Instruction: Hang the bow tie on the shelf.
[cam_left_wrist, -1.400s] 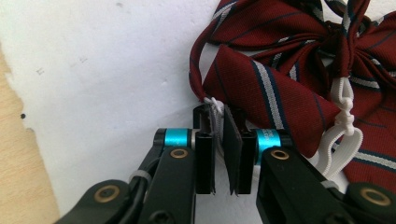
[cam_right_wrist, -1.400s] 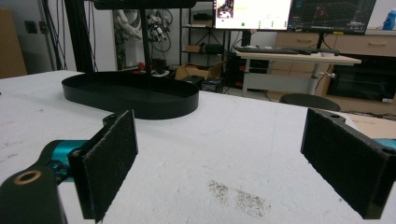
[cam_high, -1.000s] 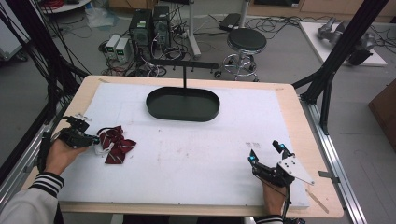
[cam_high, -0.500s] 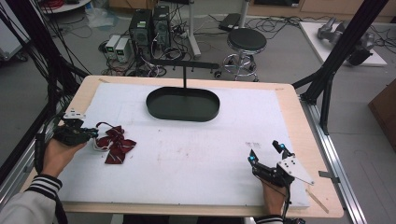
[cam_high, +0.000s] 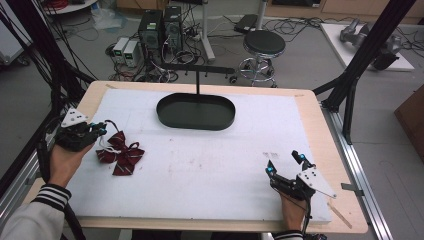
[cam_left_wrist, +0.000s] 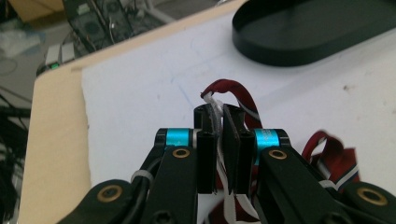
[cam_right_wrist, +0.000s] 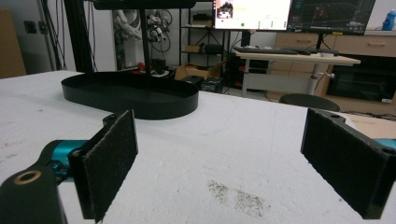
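A dark red bow tie (cam_high: 121, 155) with white stripes and a white strap lies on the white mat at the left. My left gripper (cam_high: 100, 131) is shut on its white strap (cam_left_wrist: 215, 103) and red band (cam_left_wrist: 240, 95), pinched between the jaws at the bow tie's upper left edge. The rest of the bow tie (cam_left_wrist: 336, 161) hangs beside the right jaw. My right gripper (cam_high: 285, 165) rests near the mat's front right corner, open, with nothing between its pads (cam_right_wrist: 111, 158). A black oval tray (cam_high: 196, 111) on a stand sits at the far middle of the mat.
The white mat (cam_high: 210, 165) covers most of the wooden table (cam_high: 345, 165). A black T-shaped post (cam_high: 198, 75) rises behind the tray. The tray (cam_right_wrist: 130, 95) lies ahead and left of the right gripper. A stool and computer boxes stand on the floor beyond the table.
My left gripper has moved a little away from the near edge and to the right, onto the bow tie's edge, and closed on the strap. The right gripper has stayed put.
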